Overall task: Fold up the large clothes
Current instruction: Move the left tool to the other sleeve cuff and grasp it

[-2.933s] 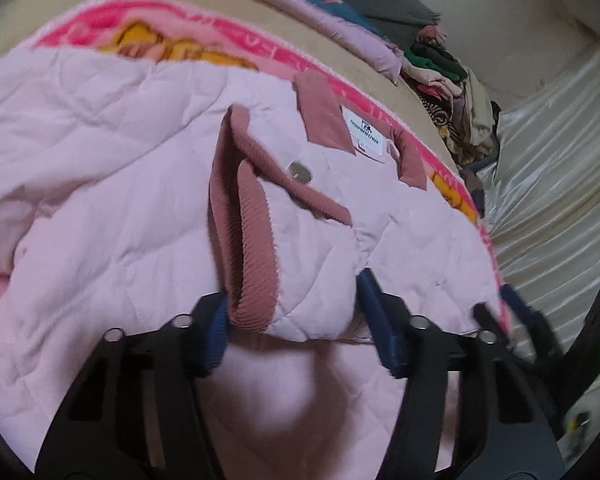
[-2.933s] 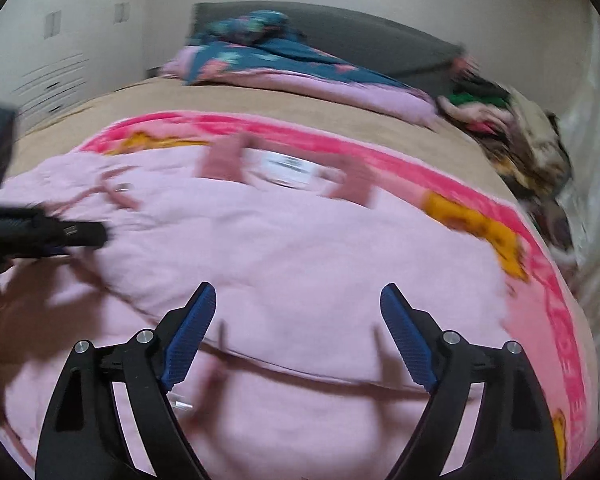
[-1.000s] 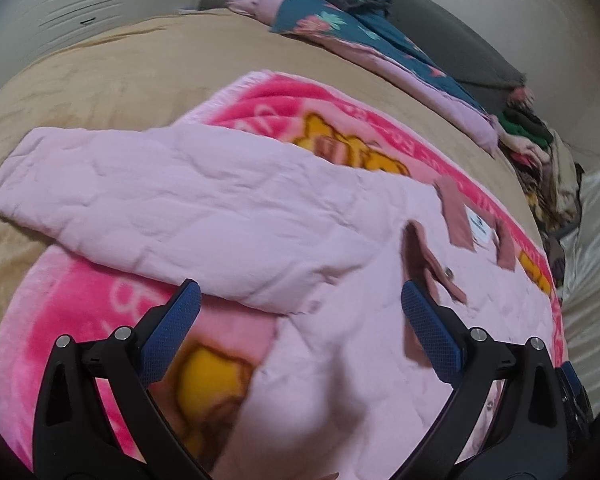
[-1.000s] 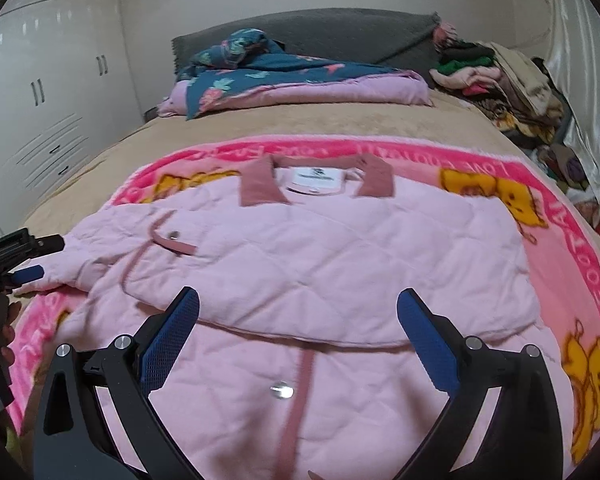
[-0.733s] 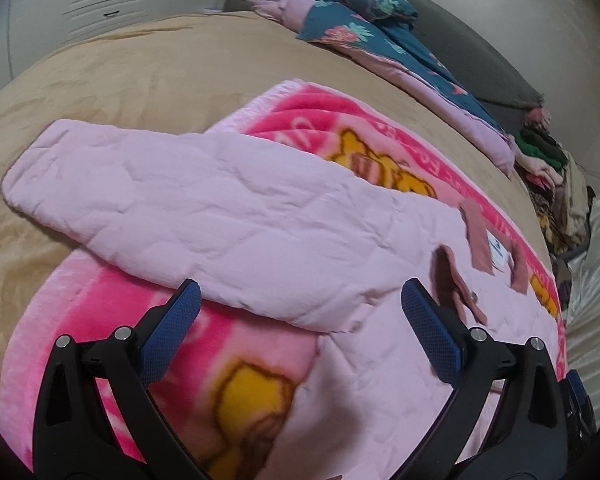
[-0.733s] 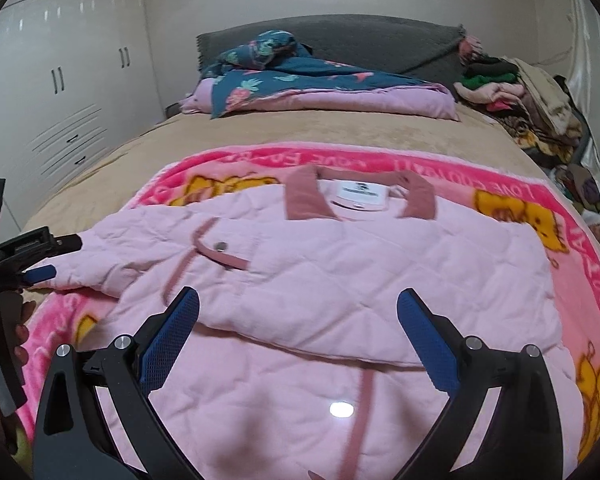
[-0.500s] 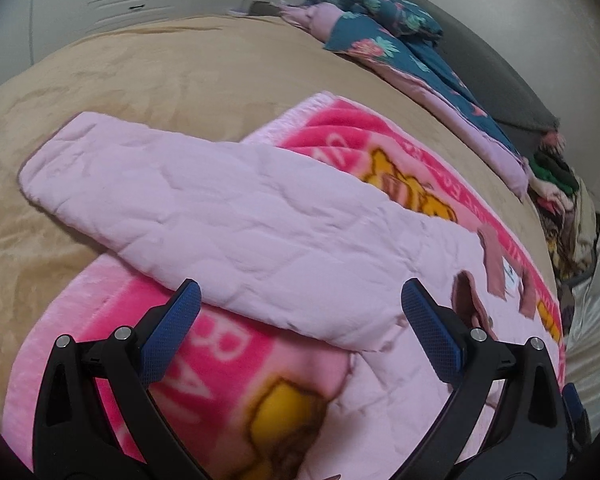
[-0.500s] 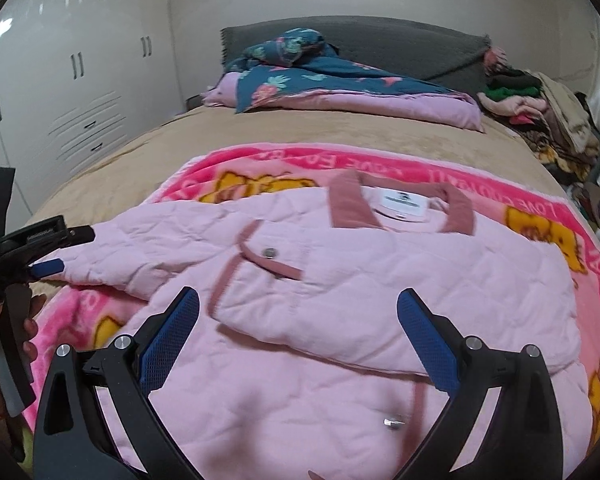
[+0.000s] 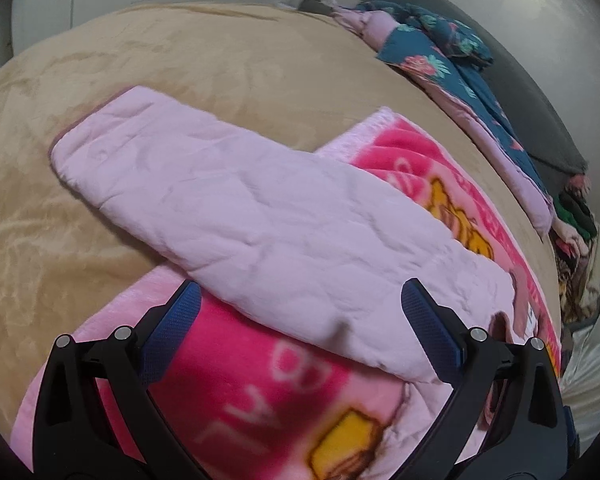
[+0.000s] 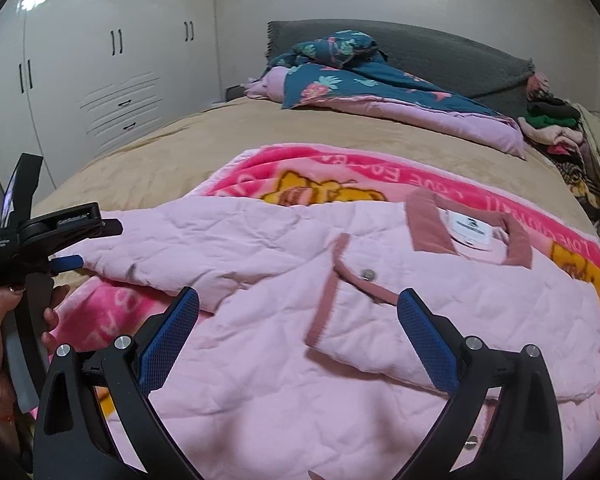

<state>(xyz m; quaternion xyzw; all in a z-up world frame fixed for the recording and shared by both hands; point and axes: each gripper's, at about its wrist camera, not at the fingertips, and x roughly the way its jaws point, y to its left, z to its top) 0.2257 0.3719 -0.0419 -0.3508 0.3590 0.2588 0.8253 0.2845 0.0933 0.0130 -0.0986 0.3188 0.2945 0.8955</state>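
Note:
A pale pink quilted jacket (image 10: 440, 320) with a dusty-rose collar (image 10: 428, 224) lies on a pink cartoon blanket (image 10: 340, 172) on the bed. Its right half is folded over the front. Its left sleeve (image 9: 240, 208) stretches out flat toward the tan bedspread. My left gripper (image 9: 300, 332) hovers open above the sleeve's lower edge, holding nothing. It also shows at the left of the right wrist view, left gripper (image 10: 66, 256), held by a hand (image 10: 4, 340). My right gripper (image 10: 296, 332) is open over the jacket's front, empty.
The tan bedspread (image 9: 180, 60) covers the bed. A teal floral quilt (image 10: 360, 84) lies by the grey headboard (image 10: 440, 56). A heap of clothes (image 10: 572, 144) sits at the far right. White wardrobes (image 10: 100, 80) stand on the left.
The left gripper, once close around the folded collar edge, has swung left to the outstretched sleeve. The right gripper's view has turned left too. Both stay open.

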